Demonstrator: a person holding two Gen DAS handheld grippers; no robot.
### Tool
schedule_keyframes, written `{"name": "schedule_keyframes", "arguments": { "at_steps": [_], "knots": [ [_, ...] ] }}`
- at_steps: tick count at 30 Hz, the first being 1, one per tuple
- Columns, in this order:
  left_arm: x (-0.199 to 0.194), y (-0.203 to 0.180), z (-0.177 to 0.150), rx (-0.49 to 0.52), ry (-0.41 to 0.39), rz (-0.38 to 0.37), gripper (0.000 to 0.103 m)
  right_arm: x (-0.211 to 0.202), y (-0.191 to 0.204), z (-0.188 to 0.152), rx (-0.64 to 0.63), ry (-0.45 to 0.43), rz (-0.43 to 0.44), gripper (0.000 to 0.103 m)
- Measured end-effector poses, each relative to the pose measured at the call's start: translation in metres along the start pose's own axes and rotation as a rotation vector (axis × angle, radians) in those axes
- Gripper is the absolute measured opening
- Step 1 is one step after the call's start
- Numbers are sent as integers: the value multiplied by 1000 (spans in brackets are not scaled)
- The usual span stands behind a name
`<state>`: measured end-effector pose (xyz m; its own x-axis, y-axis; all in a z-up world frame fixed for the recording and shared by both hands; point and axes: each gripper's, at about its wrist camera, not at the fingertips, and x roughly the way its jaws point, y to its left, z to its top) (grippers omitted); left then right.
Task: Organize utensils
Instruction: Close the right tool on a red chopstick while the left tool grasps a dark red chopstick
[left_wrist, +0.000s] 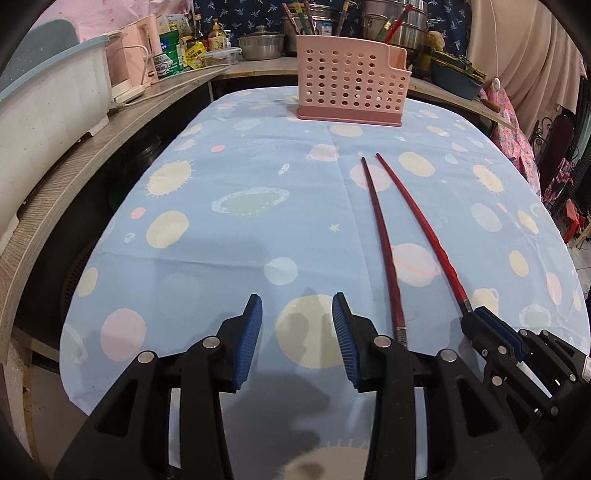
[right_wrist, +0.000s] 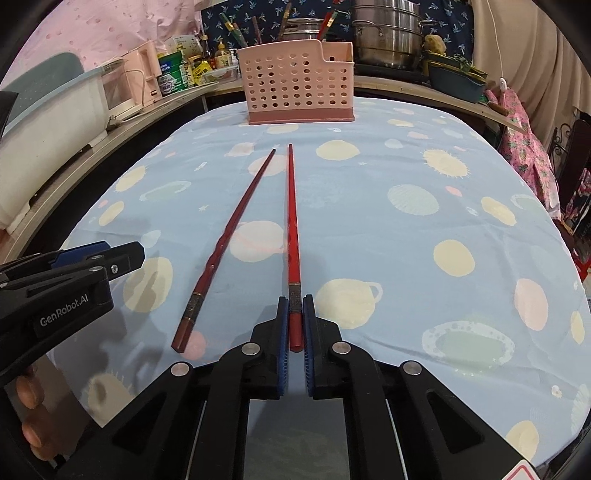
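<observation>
With our right gripper (right_wrist: 295, 321) fingers closed on the butt of the red chopstick (right_wrist: 293, 221), still lying on the surface beside its darker mate (right_wrist: 236, 225), we treat it as light, stiff and slippery; left gripper (left_wrist: 297, 343) fingers stand apart, empty.

The tabletop (right_wrist: 406, 229) was covered with a light blue cloth (left_wrist: 258, 229) with yellow, pink and green planets and suns on it. Two long red chopsticks lay on the cloth, side by side: a dark red chopstick (right_wrist: 236, 225) and a bright red chopstick (right_wrist: 291, 221). A pink basket with holes (right_wrist: 299, 88) stood at the far end.
</observation>
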<state>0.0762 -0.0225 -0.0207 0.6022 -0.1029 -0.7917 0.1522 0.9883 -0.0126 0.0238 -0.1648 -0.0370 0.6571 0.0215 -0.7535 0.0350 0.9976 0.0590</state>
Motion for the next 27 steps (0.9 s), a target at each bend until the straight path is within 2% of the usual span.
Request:
{"name": "schedule_keyframes", "arguments": {
  "at_steps": [3,5,7,16,24,27],
  "knots": [
    [1,-7,-1,2,13,-19,42,-2,-9,-1,17,-2,-7,7],
    [1,-12,-3,7,15,-28,49,-3,-15,-2,29,-3,-10,7],
    [2,-18,-4,14,17,-38,52,-4,-19,-3,36,-4,-12,7],
    [10,-37,-11,50,37,-44,52,-5,-25,-5,49,-9,-2,7],
    [14,-39,-13,54,49,-32,47,-6,-25,-5,50,-11,3,7],
    [14,-38,-13,56,45,-31,39,-6,-25,-5,50,-11,3,7]
  ]
}}
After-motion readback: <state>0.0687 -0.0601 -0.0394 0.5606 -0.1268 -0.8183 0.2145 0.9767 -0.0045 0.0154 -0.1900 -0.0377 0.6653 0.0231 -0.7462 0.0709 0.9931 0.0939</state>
